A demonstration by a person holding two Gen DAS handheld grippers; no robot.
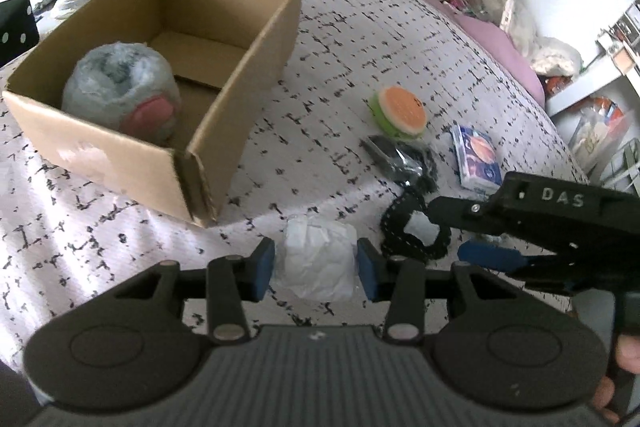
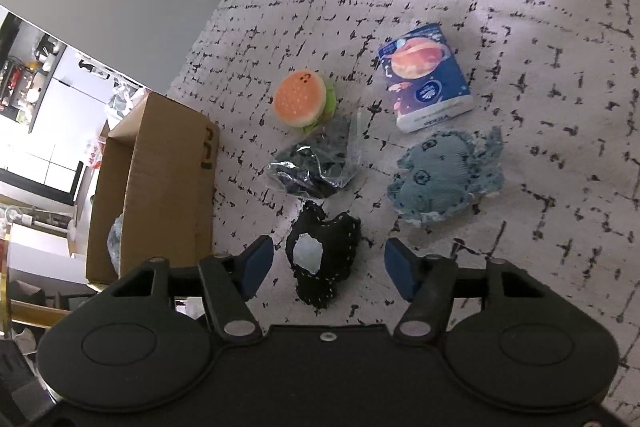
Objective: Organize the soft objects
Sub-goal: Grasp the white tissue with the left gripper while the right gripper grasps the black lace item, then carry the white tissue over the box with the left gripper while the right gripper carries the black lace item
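Note:
My left gripper (image 1: pixel 316 267) is shut on a crumpled white wad (image 1: pixel 320 263), its blue pads pressing both sides just above the patterned bedspread (image 1: pixel 360 27). A cardboard box (image 1: pixel 256 43) stands to the upper left with a grey fluffy plush (image 1: pixel 120 95) inside. My right gripper (image 2: pixel 328 263) is open and straddles a black stitched fabric ring (image 2: pixel 340 239); the pads stand clear of it. In the left wrist view the right gripper (image 1: pixel 444 231) reaches in from the right over that ring (image 1: pixel 396 223).
On the bed lie a burger plush (image 2: pixel 300 103), a black item in a clear bag (image 2: pixel 316 163), a tissue packet (image 2: pixel 428 83) and a blue-grey fabric piece (image 2: pixel 444 179). The box (image 2: pixel 160 187) is left of the right gripper. Clutter lines the room beyond the bed.

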